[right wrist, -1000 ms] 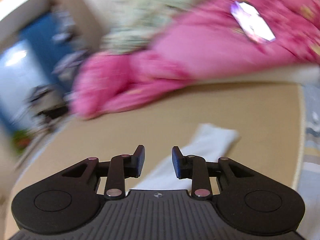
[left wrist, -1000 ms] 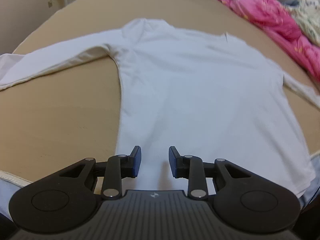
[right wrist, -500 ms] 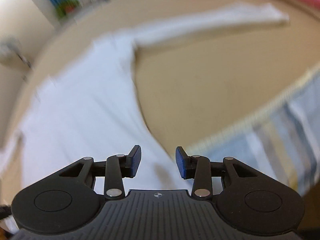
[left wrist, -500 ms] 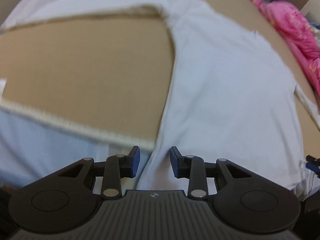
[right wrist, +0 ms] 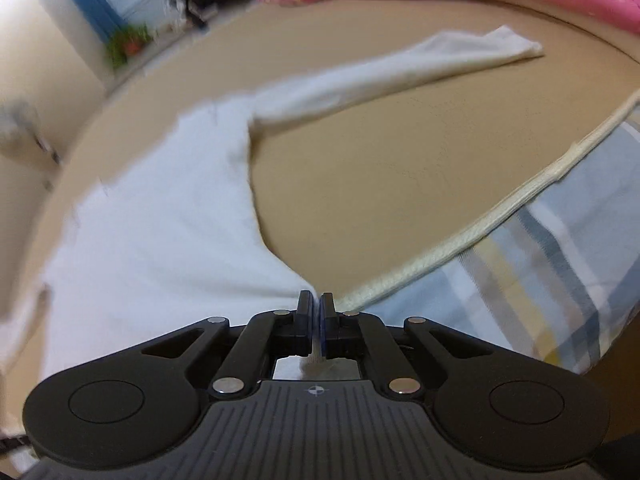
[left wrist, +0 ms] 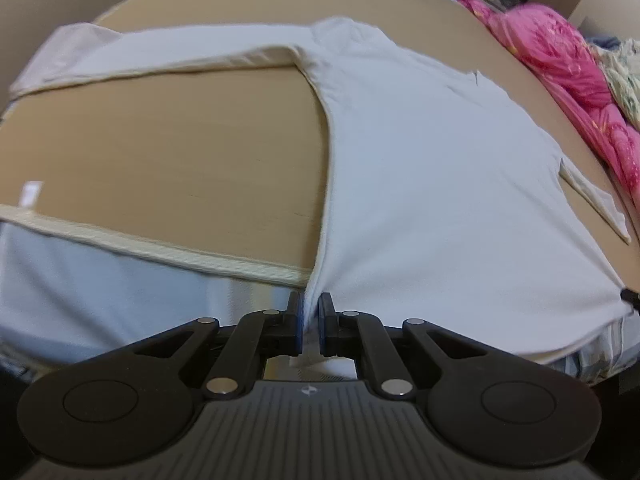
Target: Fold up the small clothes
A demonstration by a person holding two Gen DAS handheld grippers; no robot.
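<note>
At the bottom middle of each view, a black two-finger gripper pinches a near corner of the white long-sleeved cotton shirt [left wrist: 432, 184]. The left gripper [left wrist: 311, 312] has just been closing, and its jaws now squeeze the bottom left corner of the shirt, with white cloth bunched between them. The right gripper [right wrist: 316, 312] has also just been closing, and its jaws are pressed almost together on a thin bit of the other bottom corner. To do this step well, I think both corners should go up together and move toward the collar at the same speed, so the fold comes out straight and the cloth does not twist. The shirt lies flat on the tan mat [left wrist: 180, 152], from the bottom edge up to the top of the frame, with its sleeves spread out to the sides. Far off at the upper right sits a pink fluffy blanket [left wrist: 560, 52].
</note>
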